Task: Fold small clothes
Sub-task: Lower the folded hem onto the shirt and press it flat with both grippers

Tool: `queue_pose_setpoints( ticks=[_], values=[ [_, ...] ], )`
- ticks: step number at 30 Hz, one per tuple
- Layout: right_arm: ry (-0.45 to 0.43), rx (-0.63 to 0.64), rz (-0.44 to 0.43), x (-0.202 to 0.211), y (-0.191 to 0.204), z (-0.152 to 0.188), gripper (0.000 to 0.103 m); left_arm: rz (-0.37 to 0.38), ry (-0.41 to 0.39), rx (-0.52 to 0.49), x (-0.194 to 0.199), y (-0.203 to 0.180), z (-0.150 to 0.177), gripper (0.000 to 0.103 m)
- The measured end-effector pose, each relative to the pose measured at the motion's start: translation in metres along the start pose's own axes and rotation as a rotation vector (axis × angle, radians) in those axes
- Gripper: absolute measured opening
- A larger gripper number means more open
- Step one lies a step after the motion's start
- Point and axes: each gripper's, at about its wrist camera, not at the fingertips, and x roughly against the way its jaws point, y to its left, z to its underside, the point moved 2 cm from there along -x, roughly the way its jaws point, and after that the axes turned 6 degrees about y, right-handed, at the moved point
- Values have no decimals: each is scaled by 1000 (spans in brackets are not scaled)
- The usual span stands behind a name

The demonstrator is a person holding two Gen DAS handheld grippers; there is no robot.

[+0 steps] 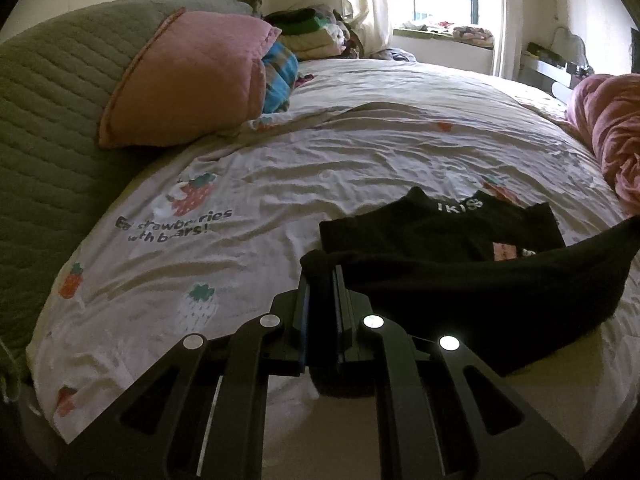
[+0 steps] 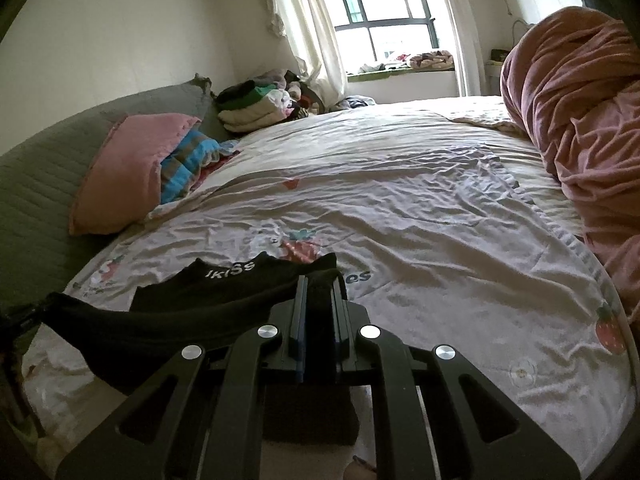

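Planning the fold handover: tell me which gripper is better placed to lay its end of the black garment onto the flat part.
Right, narrowly. The right gripper, shut on the black garment, sits right at the flat part's edge. The left gripper, shut on the other end, is nearer the camera than the flat part, bare sheet beside it.

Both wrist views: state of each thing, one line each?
Left gripper: shut on one end of the black garment.
Right gripper: shut on its other end.
Black garment: near edge lifted, sagging between the grippers; far part flat on the bedsheet.
Pink pillow: propped against the headboard.
Curtain: drawn aside.
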Motion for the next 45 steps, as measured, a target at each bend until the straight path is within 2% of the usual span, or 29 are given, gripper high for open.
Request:
queue_pose_setpoints(
  ticks=[14, 26, 32, 35, 36, 37, 39, 42, 45],
  values=[
    [46, 8, 78, -68, 0, -18, 9, -6, 24, 24, -55, 2, -25, 4],
    [123, 21, 155, -121, -2, -19, 9, 16, 56, 40, -99, 7, -29, 5],
    [163, 15, 191, -143, -5, -13, 9, 34, 67, 79, -118, 11, -31, 8],
    [187, 16, 206, -153, -5, -9, 9, -3, 39, 65, -124, 11, -27, 13],
    [192, 20, 213, -155, -5, -8, 10, -19, 36, 67, -126, 14, -25, 13],
    [192, 25, 227, -157, -5, -7, 11, -5, 45, 84, -128, 19, -23, 13],
    [188, 29, 255, -156, -6, -6, 30, 18, 54, 113, -128, 27, -20, 13],
    [152, 9, 266, -142, -7, -4, 34, -3, 29, 116, -119, 36, -18, 17],
    [83, 29, 265, -115, 1, 0, 36, 19, -1, 143, -100, 44, -15, 20]
  ],
)
